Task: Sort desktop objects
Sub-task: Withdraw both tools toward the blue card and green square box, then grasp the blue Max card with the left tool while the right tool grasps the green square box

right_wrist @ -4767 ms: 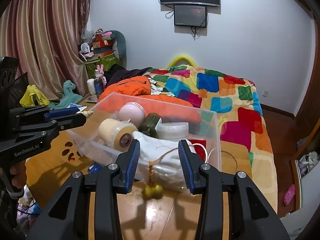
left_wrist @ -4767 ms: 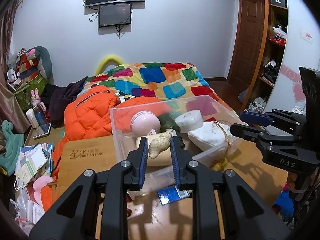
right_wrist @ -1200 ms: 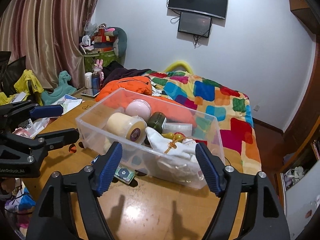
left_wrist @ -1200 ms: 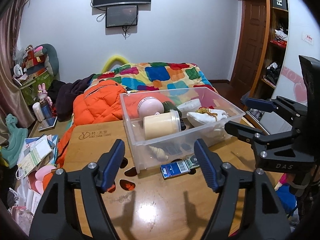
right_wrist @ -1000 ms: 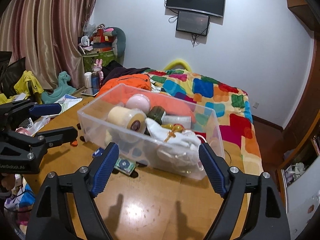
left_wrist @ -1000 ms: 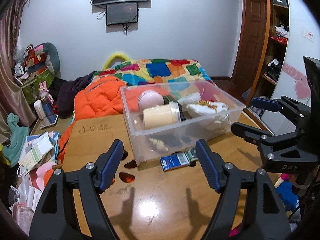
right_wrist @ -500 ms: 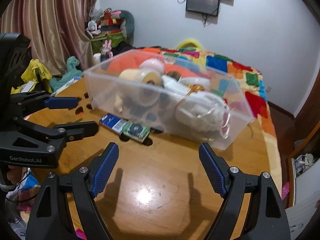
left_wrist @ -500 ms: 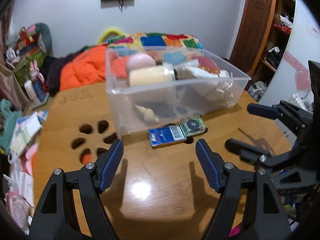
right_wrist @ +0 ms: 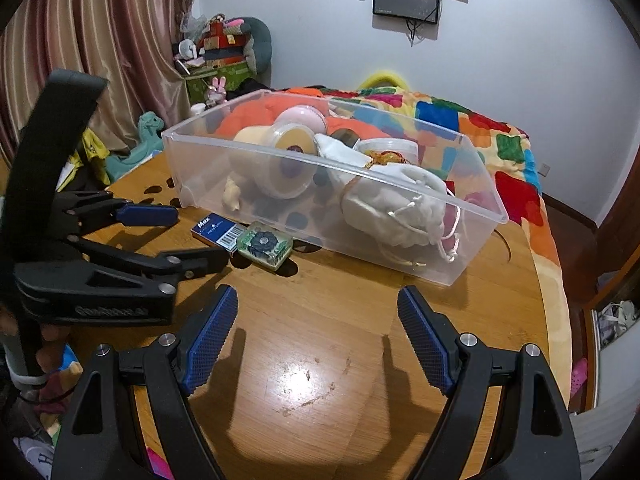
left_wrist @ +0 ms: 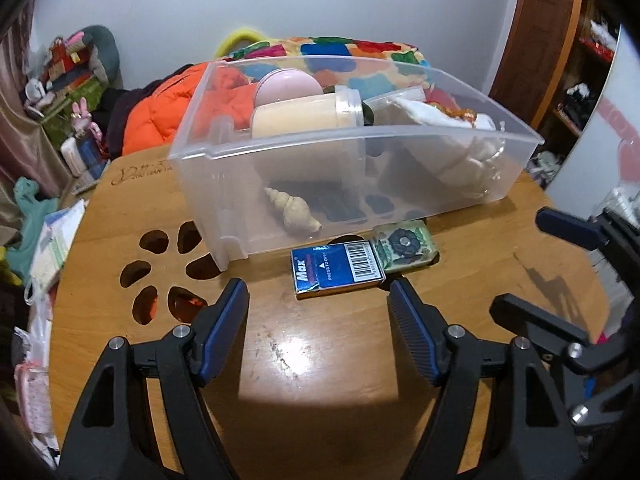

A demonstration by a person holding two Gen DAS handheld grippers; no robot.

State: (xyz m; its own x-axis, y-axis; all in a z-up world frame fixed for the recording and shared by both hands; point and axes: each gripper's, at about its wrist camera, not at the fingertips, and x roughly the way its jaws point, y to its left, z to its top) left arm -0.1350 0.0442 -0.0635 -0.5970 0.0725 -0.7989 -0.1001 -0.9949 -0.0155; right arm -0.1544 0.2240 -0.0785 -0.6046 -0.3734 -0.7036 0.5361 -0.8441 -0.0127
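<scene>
The left gripper (left_wrist: 318, 316) is held wide open over the table (left_wrist: 328, 360), with nothing in it. Just ahead of its tips lies the blue box (left_wrist: 337, 270), and the green block (left_wrist: 404, 245) is touching it. Both are just beside the clear bin (left_wrist: 280, 152), still outside. The right gripper (right_wrist: 316, 334) is wide open too, and empty. The blue box looks like the next thing to be picked up; the left gripper would need to be lowered around it, then closed.

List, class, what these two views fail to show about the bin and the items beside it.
- Bin floor, both views: frosted wall and piled pouch blur it.
- Green case wording, both views: too small.
- Jar label, left view: turned away.
- Shell, right view: blurred behind wall.
</scene>
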